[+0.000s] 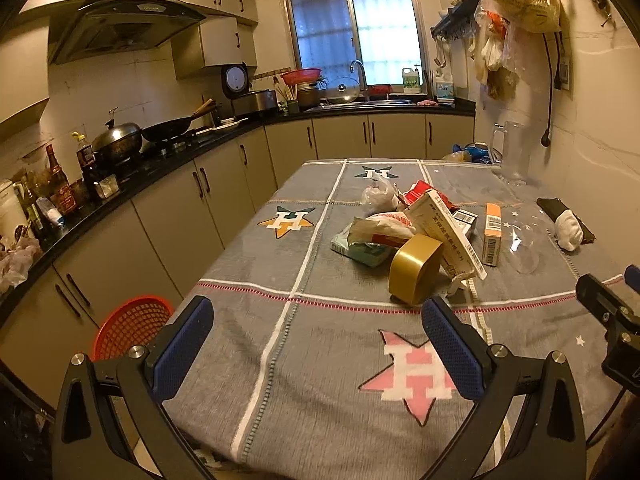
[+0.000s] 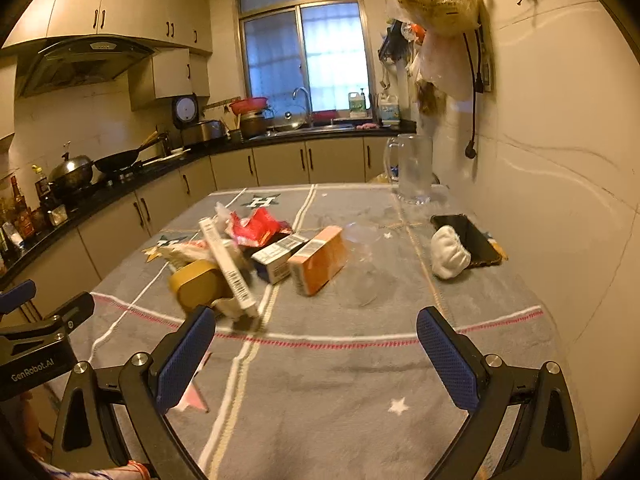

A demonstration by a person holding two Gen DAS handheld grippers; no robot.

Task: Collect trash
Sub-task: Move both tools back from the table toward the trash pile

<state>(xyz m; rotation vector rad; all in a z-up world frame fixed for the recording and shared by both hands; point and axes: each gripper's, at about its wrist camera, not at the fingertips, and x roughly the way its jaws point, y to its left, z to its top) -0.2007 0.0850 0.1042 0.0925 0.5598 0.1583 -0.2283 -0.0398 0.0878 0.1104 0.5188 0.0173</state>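
A pile of trash lies mid-table on the grey star-print cloth (image 1: 304, 360): a gold tape roll (image 1: 414, 268), a long white box (image 1: 448, 236), an orange box (image 1: 493, 234), a crumpled paper bag (image 1: 380, 228), a red wrapper (image 1: 420, 190). The right wrist view shows the same tape roll (image 2: 196, 284), white box (image 2: 228, 268), orange box (image 2: 320, 260) and red wrapper (image 2: 258, 226). My left gripper (image 1: 318, 336) is open and empty, just short of the pile. My right gripper (image 2: 316, 344) is open and empty, near the table's front.
An orange mesh basket (image 1: 132, 326) stands on the floor left of the table. A glass mug (image 2: 414, 170), a black phone (image 2: 466, 238), a white cloth wad (image 2: 448, 258) and a clear plastic cup (image 2: 364, 264) sit at the right by the wall. Kitchen counters run along the left.
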